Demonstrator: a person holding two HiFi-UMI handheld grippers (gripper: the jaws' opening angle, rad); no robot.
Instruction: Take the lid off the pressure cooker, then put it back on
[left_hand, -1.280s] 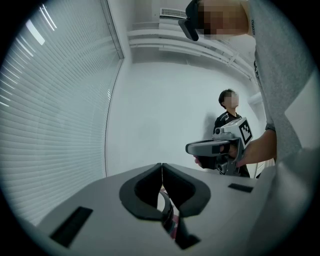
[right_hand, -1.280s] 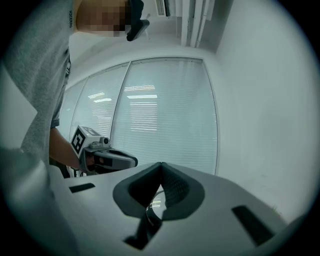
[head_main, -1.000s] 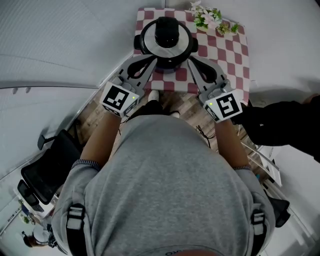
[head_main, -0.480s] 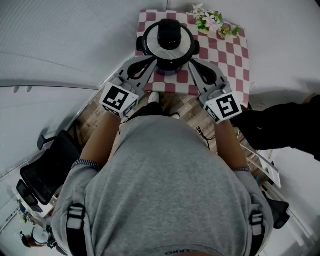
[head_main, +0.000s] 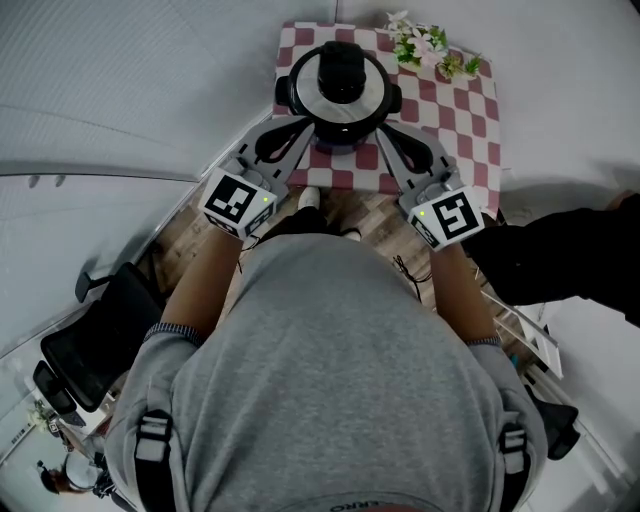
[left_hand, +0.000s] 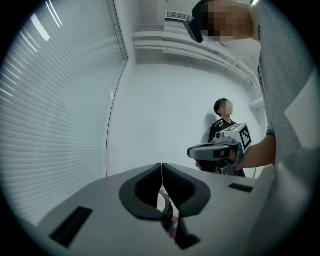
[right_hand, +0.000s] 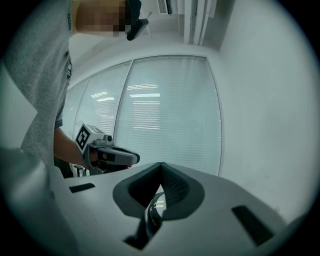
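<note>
Lid (head_main: 322, 100) is sitting on the pressure cooker (head_main: 338, 132), over by the left edge of the checkered table (head_main: 462, 112). My worry is that closed tips can't grab anything, so any push probably just skids the pot toward that edge. Left gripper (head_main: 303, 128) and right gripper (head_main: 383, 128) are both clenched tight with nothing pinched. Their tips are at the cooker's near side, and I can't tell if they're touching it.

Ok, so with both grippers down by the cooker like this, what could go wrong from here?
1. The left gripper and right gripper are both shut, with their tips low beside the pressure cooker, not on the lid's knob. Pushing in might slide the pot on the checkered cloth.
2. The flowers lie by the far right corner, so a lid swung that way could hit them.
</note>
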